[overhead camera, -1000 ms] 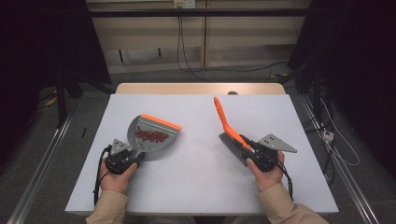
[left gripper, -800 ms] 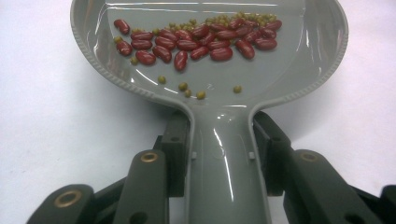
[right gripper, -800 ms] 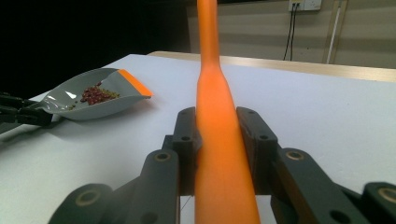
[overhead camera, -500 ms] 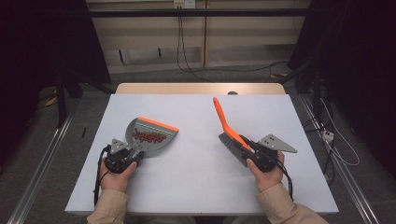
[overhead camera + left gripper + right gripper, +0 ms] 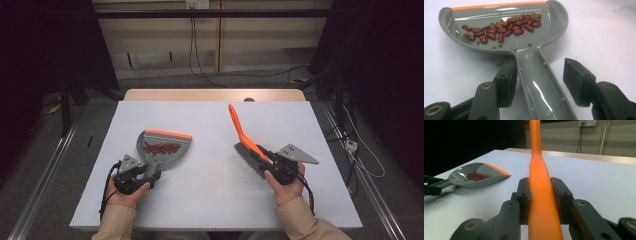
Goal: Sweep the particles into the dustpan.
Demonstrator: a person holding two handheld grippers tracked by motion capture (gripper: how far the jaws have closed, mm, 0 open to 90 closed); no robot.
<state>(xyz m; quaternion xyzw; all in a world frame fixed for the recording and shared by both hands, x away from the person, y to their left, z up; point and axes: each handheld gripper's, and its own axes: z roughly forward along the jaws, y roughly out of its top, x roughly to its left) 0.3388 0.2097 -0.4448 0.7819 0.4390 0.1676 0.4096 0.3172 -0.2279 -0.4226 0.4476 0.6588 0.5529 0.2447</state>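
Note:
A grey dustpan [image 5: 164, 145] with an orange front lip lies flat on the white table [image 5: 210, 200], left of centre. It holds red beans [image 5: 499, 30] and small green ones. Its handle [image 5: 541, 82] lies between the jaws of my left gripper [image 5: 150, 172] [image 5: 539, 77], which have just been opening. The right pad [image 5: 576, 80] stands clear of the handle and the left pad is at its edge. My right gripper [image 5: 262, 157] [image 5: 541, 195] is shut on the orange handle [image 5: 536, 170] of a brush [image 5: 240, 132], whose grey bristles [image 5: 250, 156] rest on the table.
Beyond the table's wooden far edge [image 5: 215, 94], cables run across the floor. A metal rail [image 5: 45, 175] runs along the left side. Bare tabletop lies between the dustpan and the brush and near the front edge.
The left jaws have spread apart from the dustpan's handle. The dustpan has settled slightly, its orange lip now more level. The right hand and the brush have kept still.

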